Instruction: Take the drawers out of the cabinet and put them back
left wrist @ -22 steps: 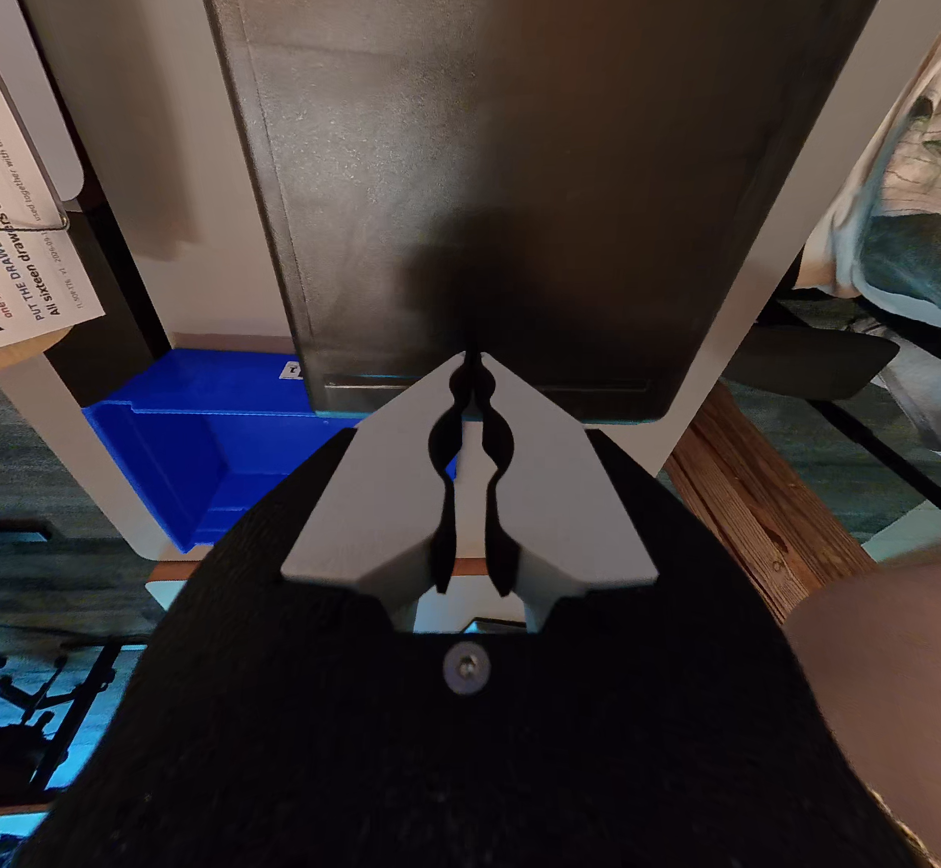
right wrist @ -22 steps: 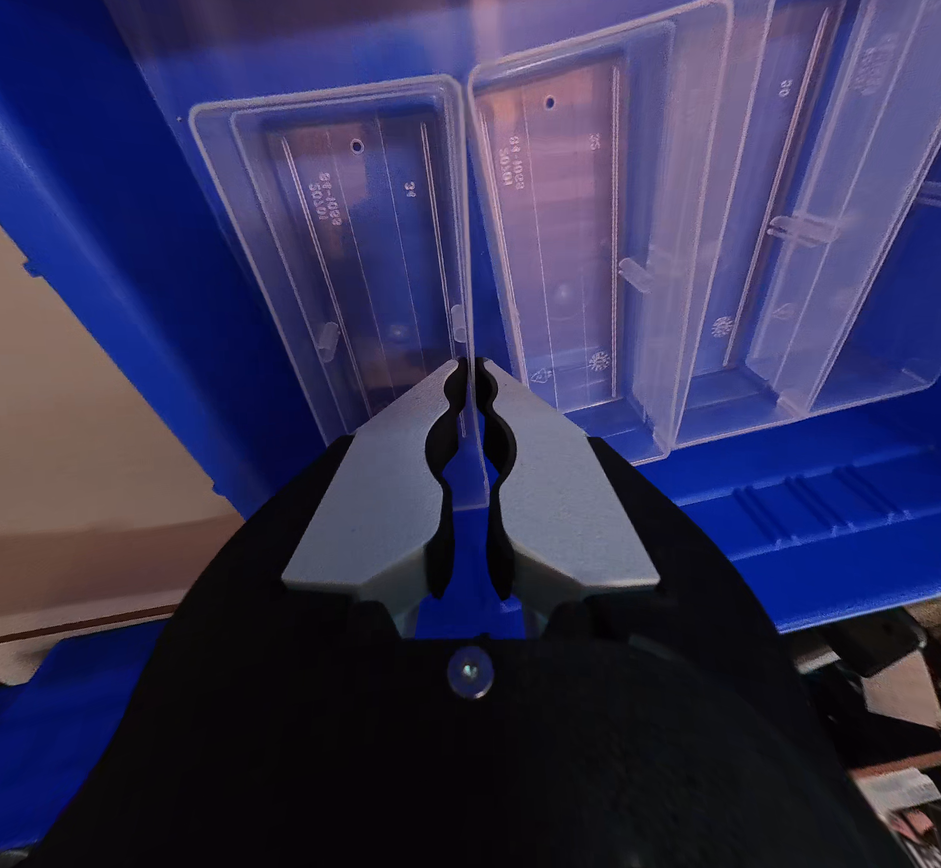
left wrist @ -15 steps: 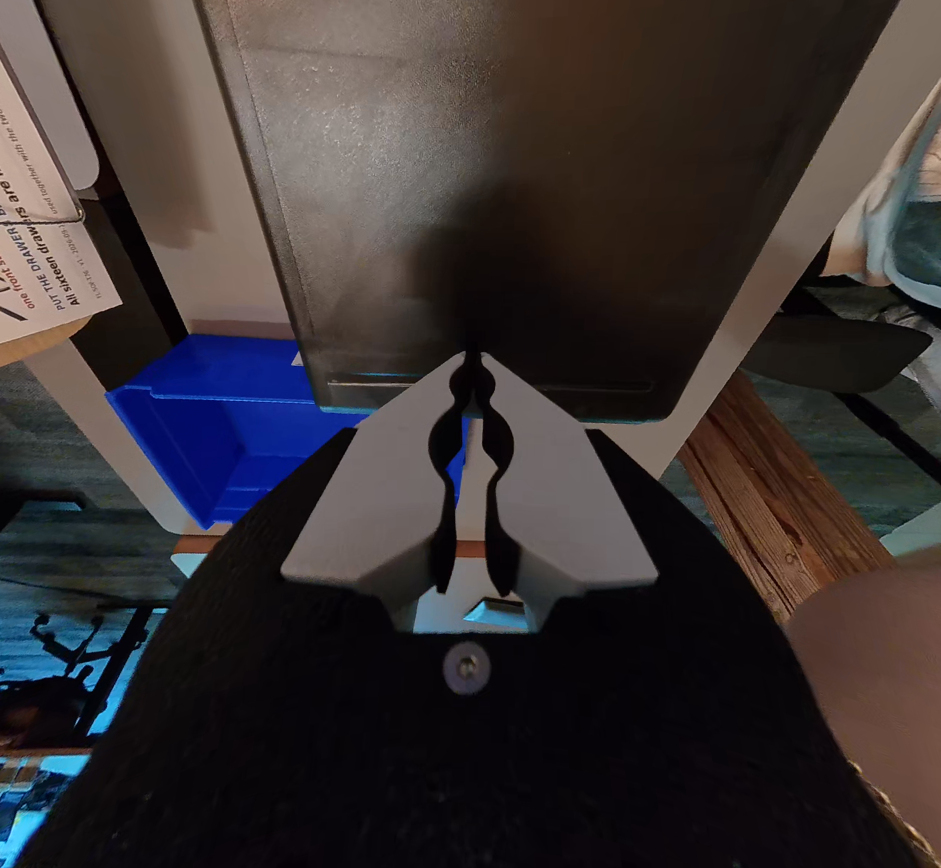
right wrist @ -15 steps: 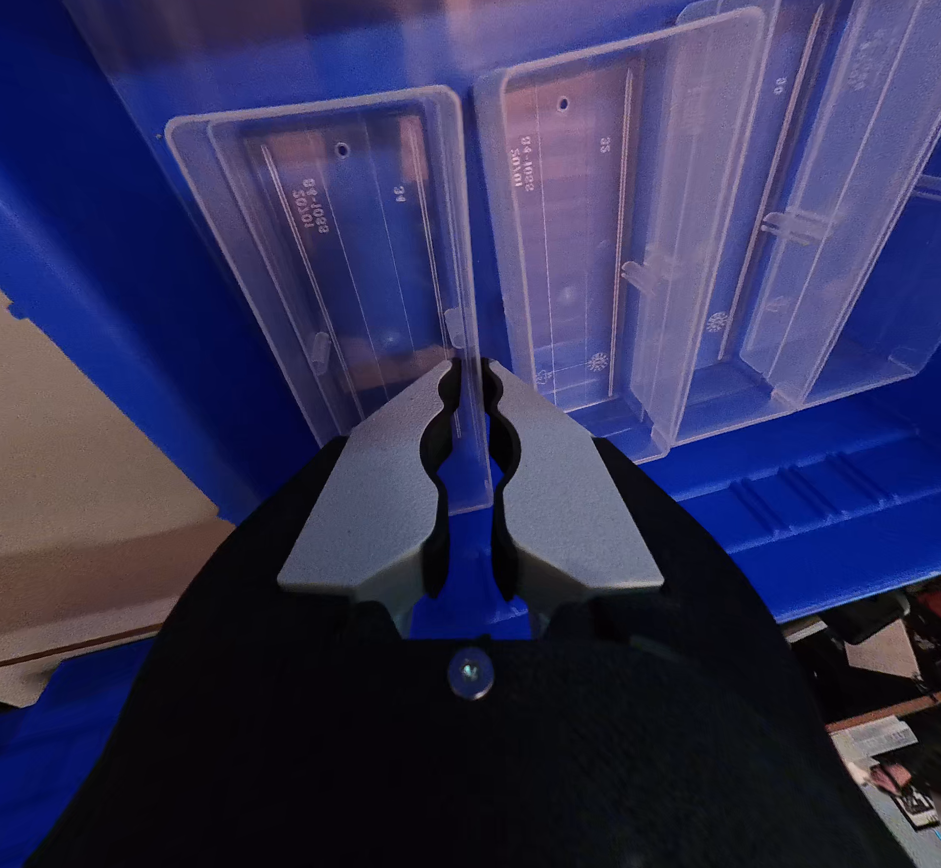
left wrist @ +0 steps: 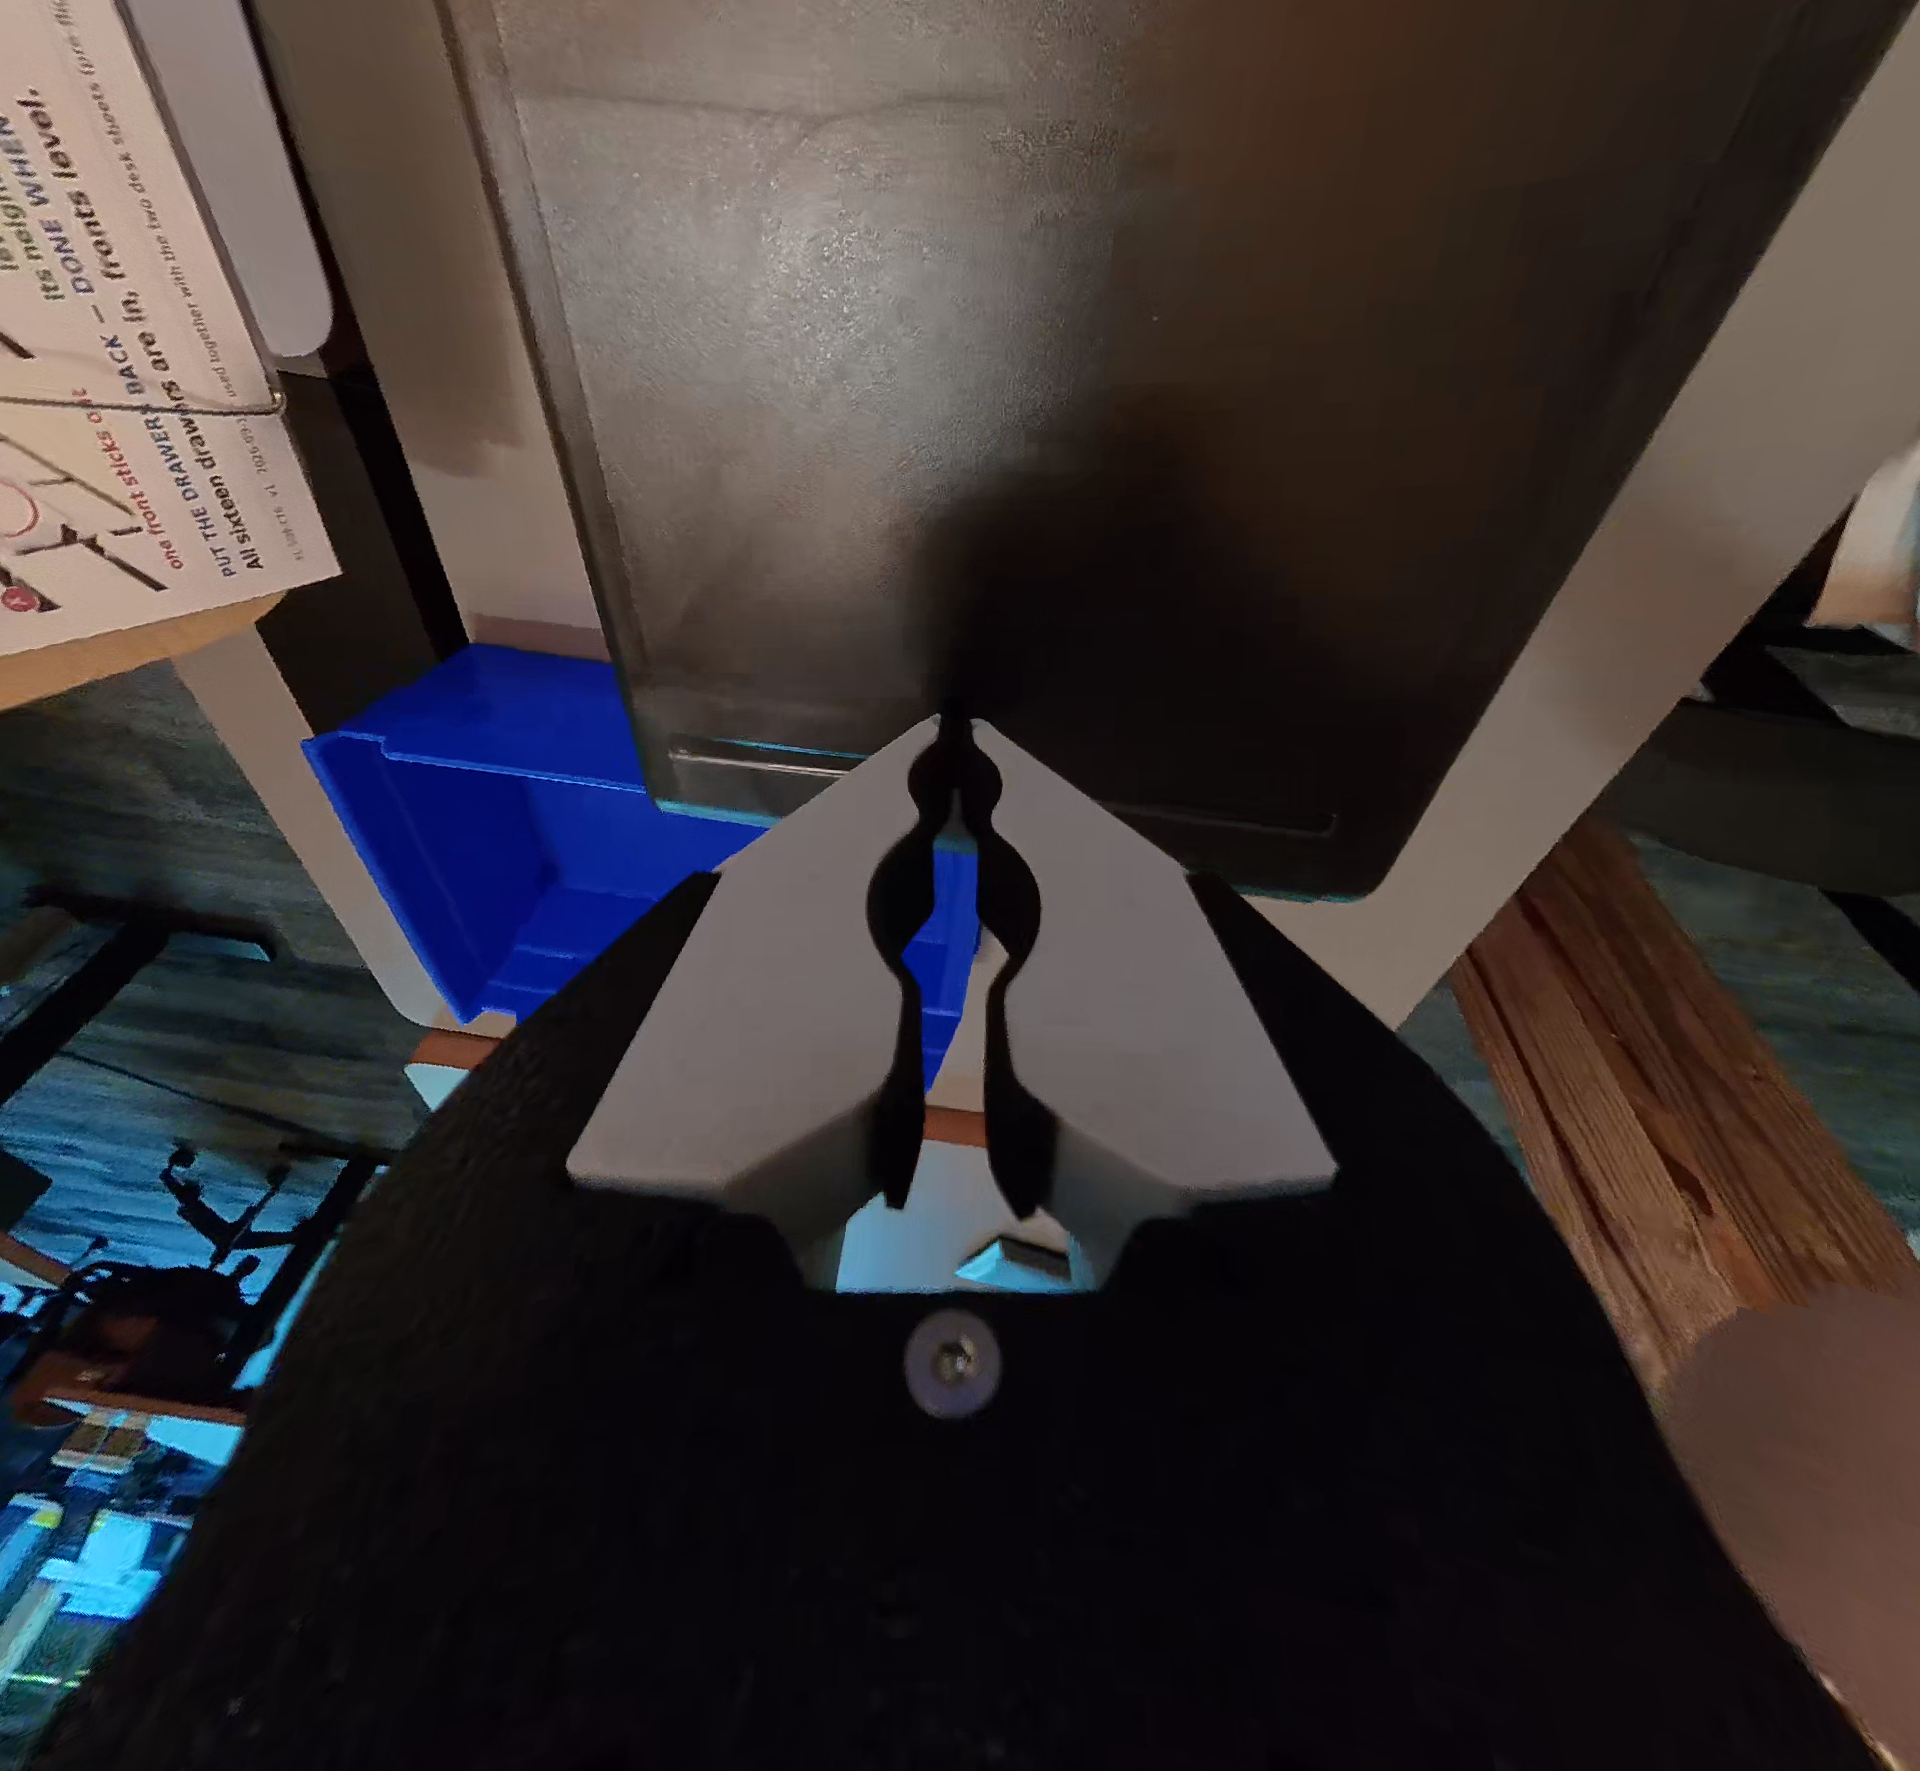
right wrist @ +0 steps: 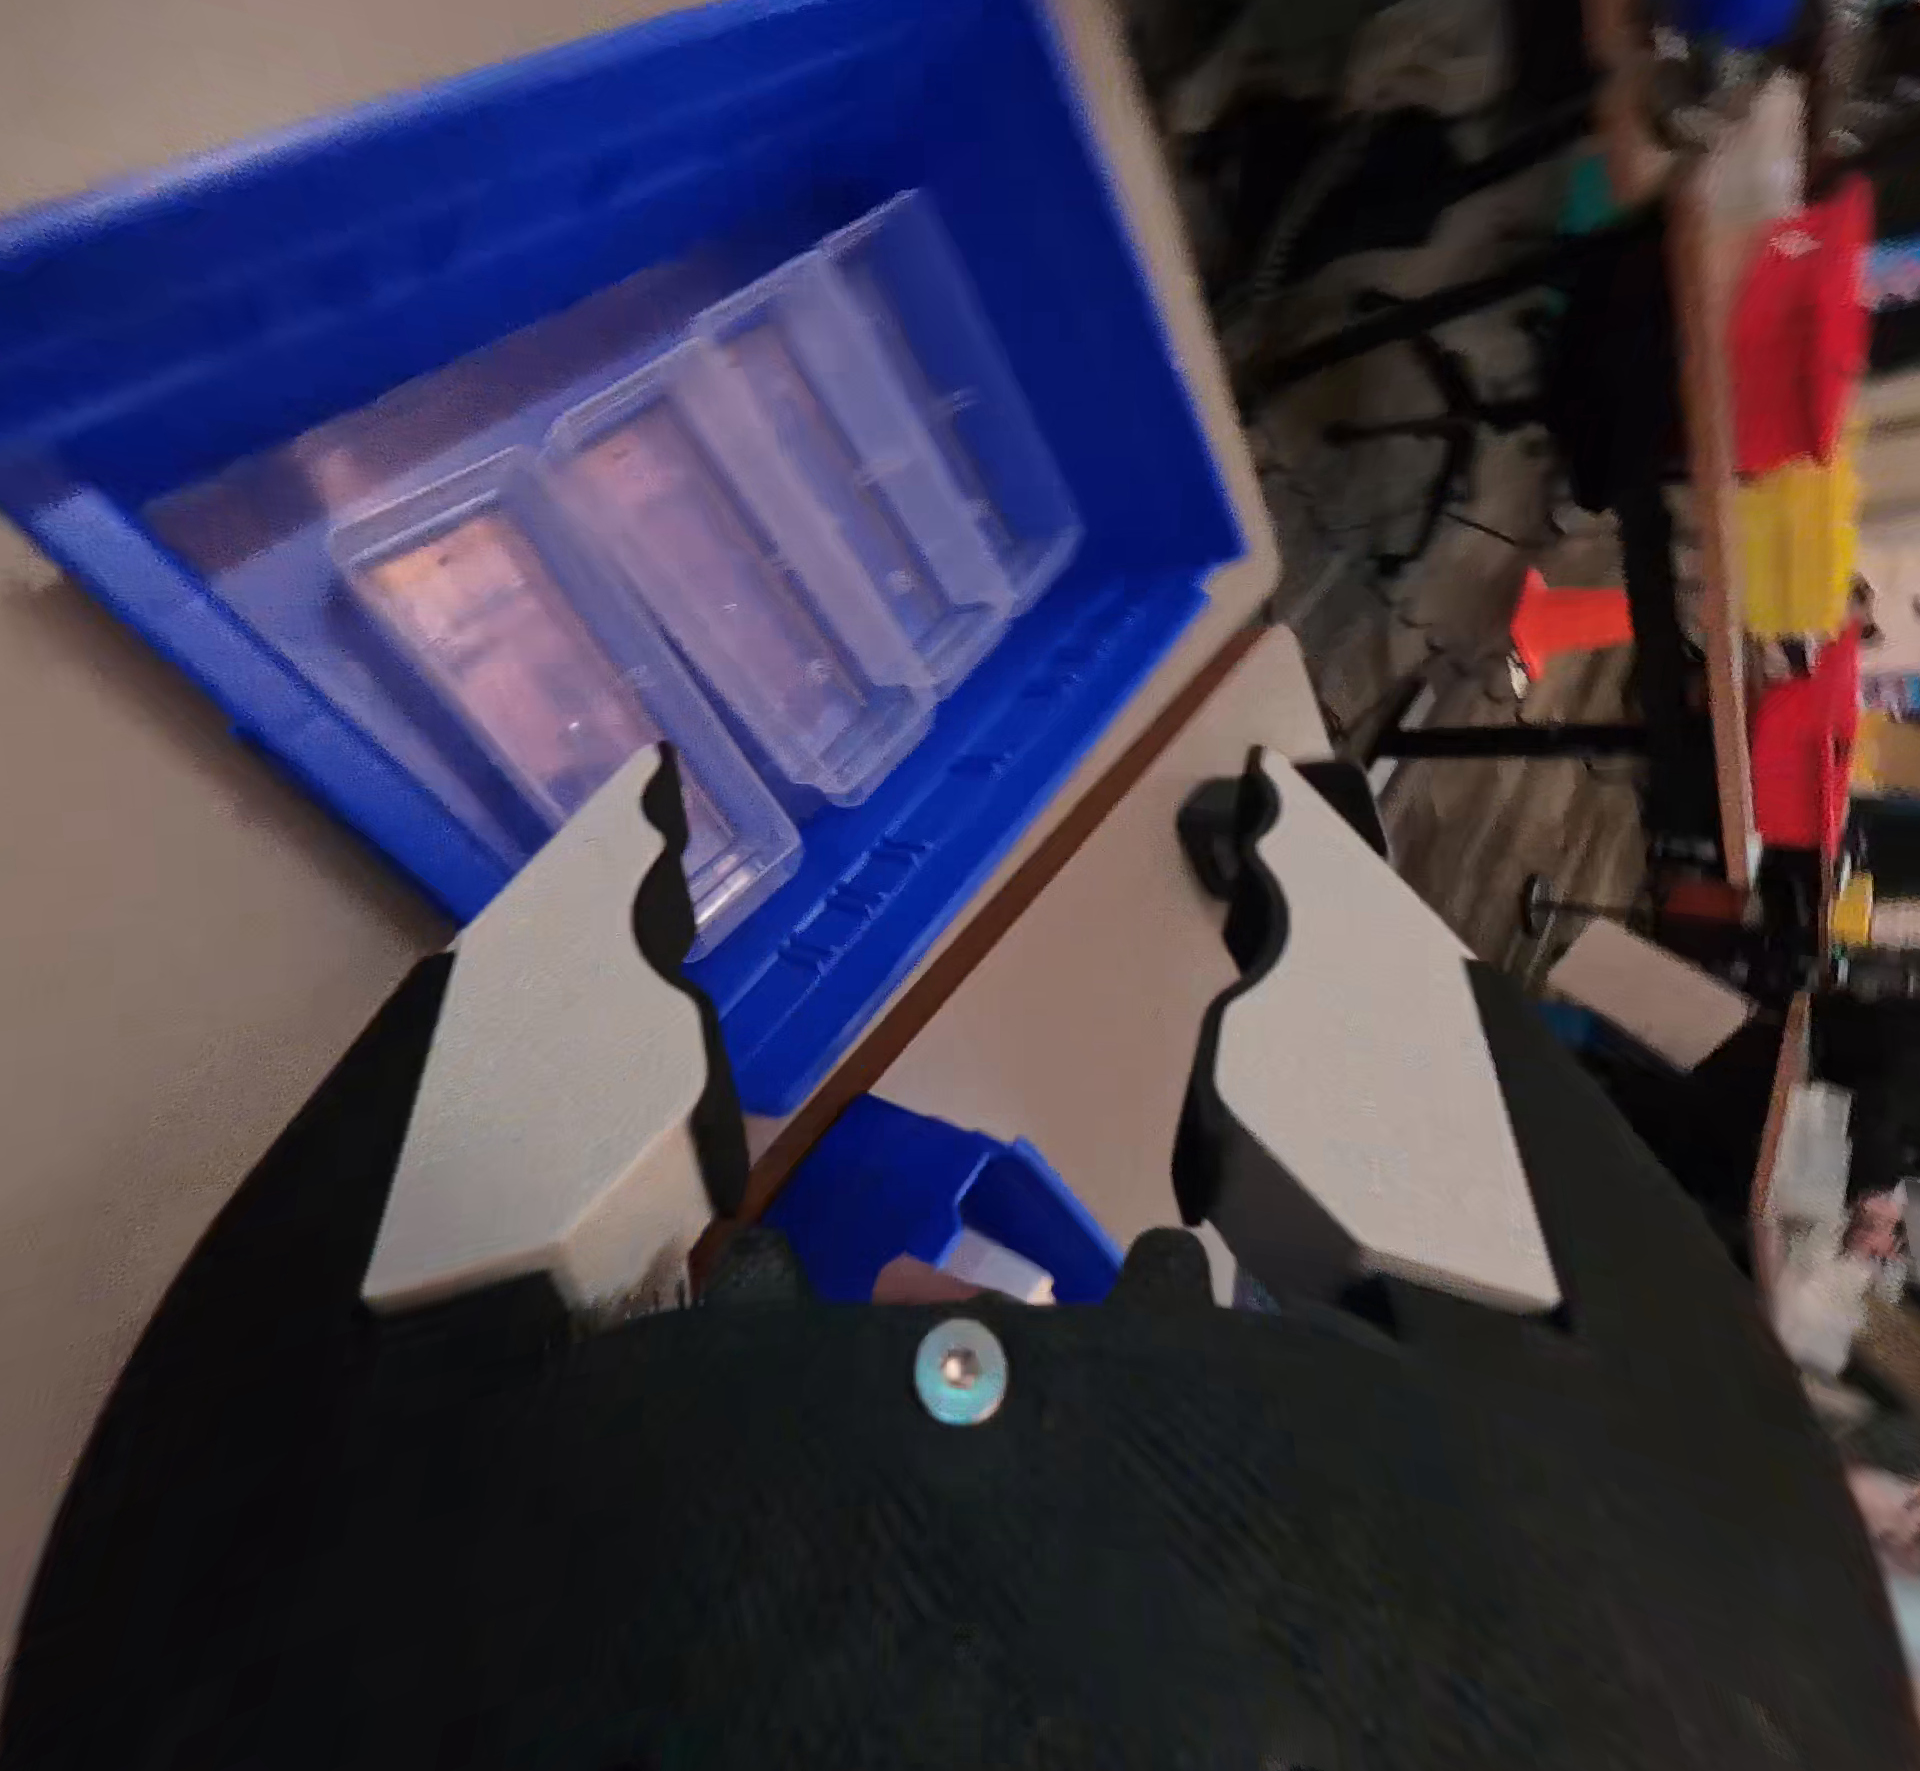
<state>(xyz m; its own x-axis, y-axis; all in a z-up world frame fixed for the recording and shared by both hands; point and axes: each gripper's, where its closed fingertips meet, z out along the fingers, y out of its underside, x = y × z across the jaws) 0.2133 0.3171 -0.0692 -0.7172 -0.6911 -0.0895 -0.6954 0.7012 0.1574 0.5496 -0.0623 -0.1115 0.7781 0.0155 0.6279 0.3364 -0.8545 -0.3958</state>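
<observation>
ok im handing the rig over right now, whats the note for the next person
Left gripper: shut, its tips at the near edge of the dark cabinet; whether it pinches that edge is unclear.
Right gripper: open, holding nothing, above the table.
Clear drawers: several lie side by side in the blue bin on the pale table.
Done: those drawers are out.
Left: how many remain inside the cabinet is not visible; all must go back in.

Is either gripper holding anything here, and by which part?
The left gripper is shut on the lower edge of the dark cabinet. The right gripper is open and holds nothing.
</observation>
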